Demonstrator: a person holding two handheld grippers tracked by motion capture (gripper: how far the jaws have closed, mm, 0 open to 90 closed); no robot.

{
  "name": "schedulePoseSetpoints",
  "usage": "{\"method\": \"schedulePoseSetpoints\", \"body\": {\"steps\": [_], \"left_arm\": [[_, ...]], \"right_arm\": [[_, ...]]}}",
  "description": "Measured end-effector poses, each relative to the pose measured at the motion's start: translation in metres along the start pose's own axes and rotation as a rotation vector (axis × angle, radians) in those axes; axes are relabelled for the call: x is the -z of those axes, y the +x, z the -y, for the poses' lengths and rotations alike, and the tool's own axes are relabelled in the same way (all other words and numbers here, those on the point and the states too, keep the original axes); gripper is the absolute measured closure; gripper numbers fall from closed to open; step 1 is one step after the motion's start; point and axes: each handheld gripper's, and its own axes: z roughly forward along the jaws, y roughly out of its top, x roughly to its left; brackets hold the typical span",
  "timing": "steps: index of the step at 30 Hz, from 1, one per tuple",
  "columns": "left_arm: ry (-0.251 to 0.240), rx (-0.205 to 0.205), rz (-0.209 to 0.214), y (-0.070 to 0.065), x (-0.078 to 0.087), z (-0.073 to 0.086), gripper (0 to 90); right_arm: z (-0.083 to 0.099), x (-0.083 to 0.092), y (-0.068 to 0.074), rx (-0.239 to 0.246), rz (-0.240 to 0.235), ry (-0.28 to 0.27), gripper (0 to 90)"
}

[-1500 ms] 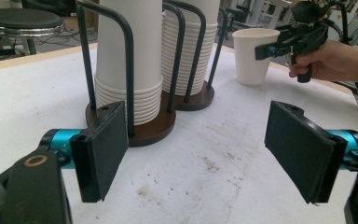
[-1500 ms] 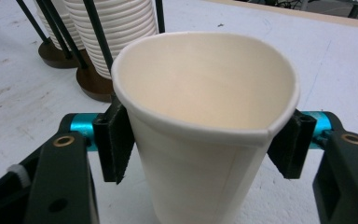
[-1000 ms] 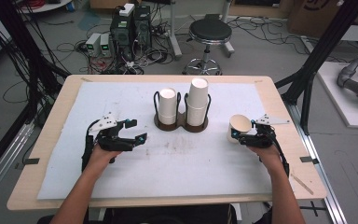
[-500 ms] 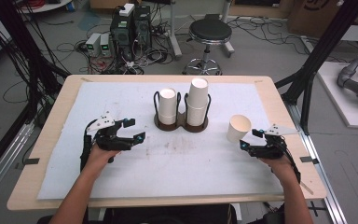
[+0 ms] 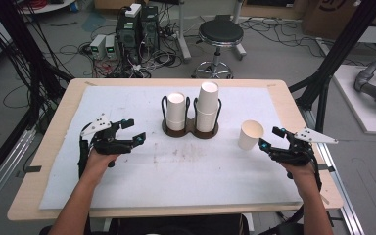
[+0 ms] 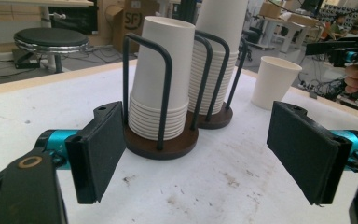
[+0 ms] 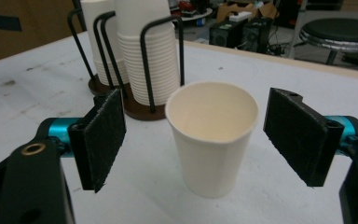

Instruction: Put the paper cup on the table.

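Note:
A single white paper cup [image 5: 250, 134] stands upright on the white mat [image 5: 127, 196], right of a dark two-post cup holder [image 5: 190, 129]. The holder carries a shorter cup stack [image 5: 176, 110] and a taller one [image 5: 207, 105]. My right gripper [image 5: 269, 138] is open just right of the lone cup. In the right gripper view the cup [image 7: 212, 154] stands ahead of the gripper [image 7: 204, 138], untouched by either pad. My left gripper [image 5: 133, 130] is open left of the holder; its jaws have just been opening, with nothing between them. In the left gripper view it [image 6: 204, 151] faces the holder's base [image 6: 168, 145].
The wooden table [image 5: 54, 161] shows its rim around the mat. A black stool [image 5: 220, 33] and computer boxes [image 5: 137, 27] stand on the floor beyond the far edge. Black frame posts [image 5: 333, 63] rise at the right. Faint stains mark the mat's middle.
My right gripper has let go of the lone cup and drawn back to the right, leaving it upright. The left hand has stayed in place.

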Motion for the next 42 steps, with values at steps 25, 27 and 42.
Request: {"method": "schedulePoseSetpoints", "body": {"steps": [25, 27, 42], "left_arm": [[-0.004, -0.022, -0.004, -0.004, 0.003, -0.001, 19.5], [-0.003, -0.026, -0.003, -0.004, 0.005, -0.001, 19.5], [-0.009, -0.016, -0.012, -0.003, 0.01, 0.0, 19.5]], "right_arm": [[-0.015, -0.015, 0.031, 0.091, -0.082, -0.011, 21.4], [-0.016, -0.014, 0.032, 0.09, -0.078, -0.015, 21.4], [-0.019, -0.016, 0.036, 0.099, -0.072, -0.018, 21.4]]}}
